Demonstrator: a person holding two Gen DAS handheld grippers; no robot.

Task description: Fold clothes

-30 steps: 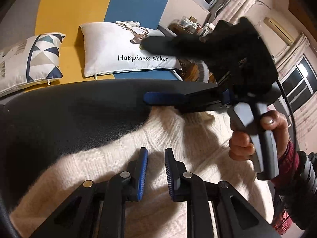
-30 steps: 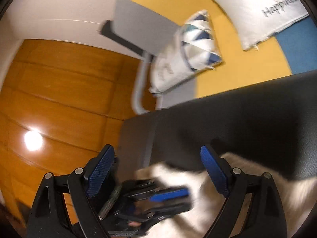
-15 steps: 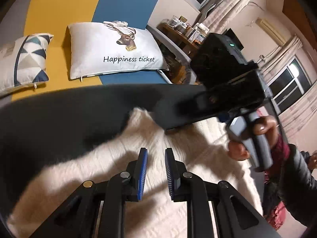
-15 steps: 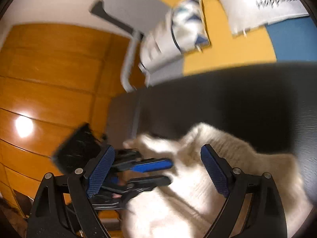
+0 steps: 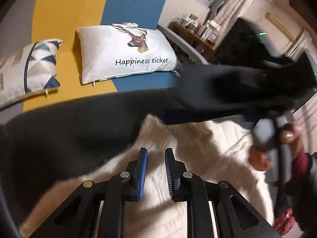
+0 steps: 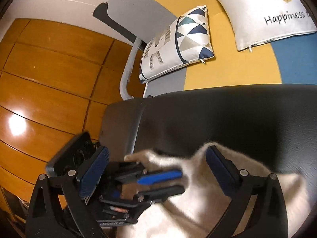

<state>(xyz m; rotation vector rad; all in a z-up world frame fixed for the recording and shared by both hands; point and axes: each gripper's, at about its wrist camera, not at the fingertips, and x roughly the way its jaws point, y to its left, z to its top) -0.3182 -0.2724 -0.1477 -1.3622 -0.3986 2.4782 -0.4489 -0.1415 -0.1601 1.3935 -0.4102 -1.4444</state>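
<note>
A cream knit sweater [image 5: 198,158] lies on a black padded surface [image 5: 69,129]. My left gripper [image 5: 156,170] hovers over the sweater. Its blue pads stand a narrow gap apart, with nothing pinched between them. My right gripper [image 5: 178,101] crosses the upper right of the left wrist view, blurred, held by a hand [image 5: 257,158]. In the right wrist view the right gripper [image 6: 157,150] has its jaws opening wide over the sweater's edge [image 6: 198,208], and the pads do not touch the knit. The left gripper [image 6: 181,182] shows low down between those jaws.
A white deer pillow [image 5: 126,53] and a triangle-patterned pillow [image 6: 178,43] rest on a yellow and blue mat behind the black surface. Glossy wooden floor [image 6: 49,79] spreads to the left. A shelf with jars [image 5: 194,29] stands at the back right.
The right gripper has swung up and away from the sweater's far edge, and its jaws now stand wider. The left gripper has lifted slightly, its gap unchanged.
</note>
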